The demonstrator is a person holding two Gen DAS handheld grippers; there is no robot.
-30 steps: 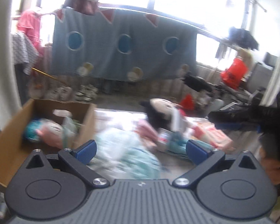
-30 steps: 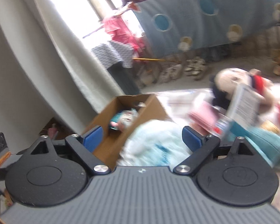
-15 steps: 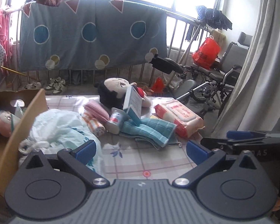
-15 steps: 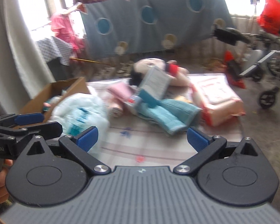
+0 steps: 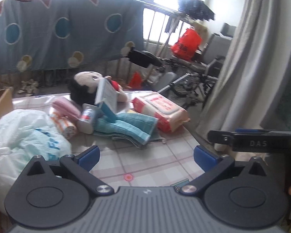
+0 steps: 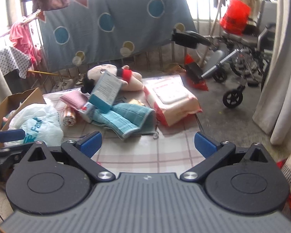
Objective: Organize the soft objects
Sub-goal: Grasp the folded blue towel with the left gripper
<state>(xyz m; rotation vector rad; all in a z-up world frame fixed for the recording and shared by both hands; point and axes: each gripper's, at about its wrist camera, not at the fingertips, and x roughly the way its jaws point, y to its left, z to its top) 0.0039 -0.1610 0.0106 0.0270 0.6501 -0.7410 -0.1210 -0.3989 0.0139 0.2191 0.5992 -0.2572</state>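
Teal towel lies folded on the checked worktop just ahead of our right claw, whose blue pads have just spread wide with nothing between them. Our left claw gapes empty too, a white plastic bag beside its left pad.

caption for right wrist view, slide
Open right gripper faces teal towel, plush doll and wipes pack.
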